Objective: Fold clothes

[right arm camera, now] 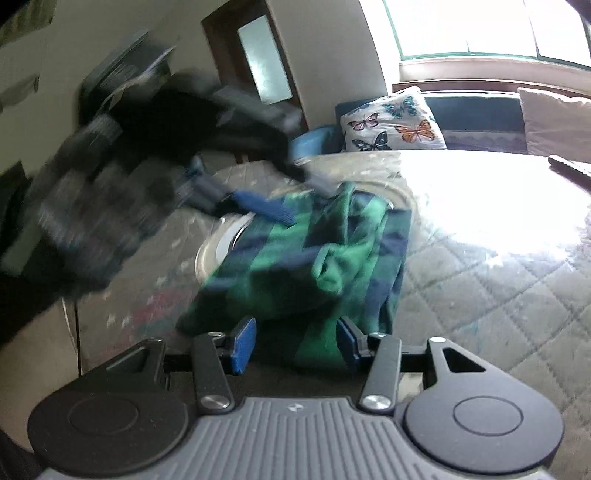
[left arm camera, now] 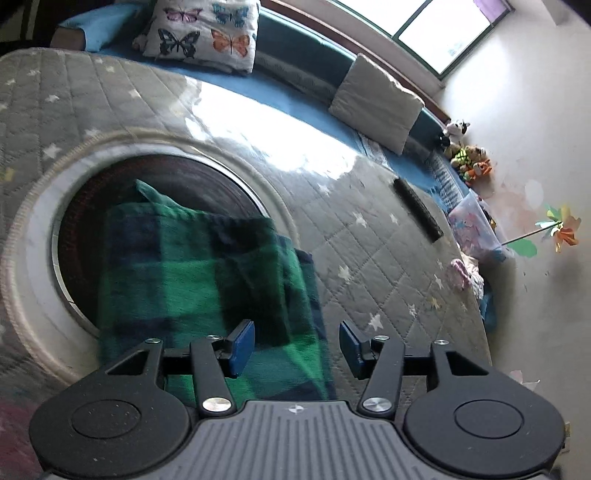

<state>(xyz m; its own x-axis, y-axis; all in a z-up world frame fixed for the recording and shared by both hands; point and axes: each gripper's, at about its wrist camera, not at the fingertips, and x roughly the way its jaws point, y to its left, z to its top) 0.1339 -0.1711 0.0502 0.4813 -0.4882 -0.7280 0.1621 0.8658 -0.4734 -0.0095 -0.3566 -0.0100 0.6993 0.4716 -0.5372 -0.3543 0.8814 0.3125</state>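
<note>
Here both grippers — left [left arm camera: 297,349], right [right arm camera: 297,345] — gape over green plaid cloth [left arm camera: 207,280], gripping nothing.

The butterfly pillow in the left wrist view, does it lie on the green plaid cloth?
No, the butterfly pillow sits far behind the green plaid cloth.

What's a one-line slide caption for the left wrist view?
Open left gripper above a partly folded green-and-navy plaid garment on a grey star-print quilted bed cover.
</note>
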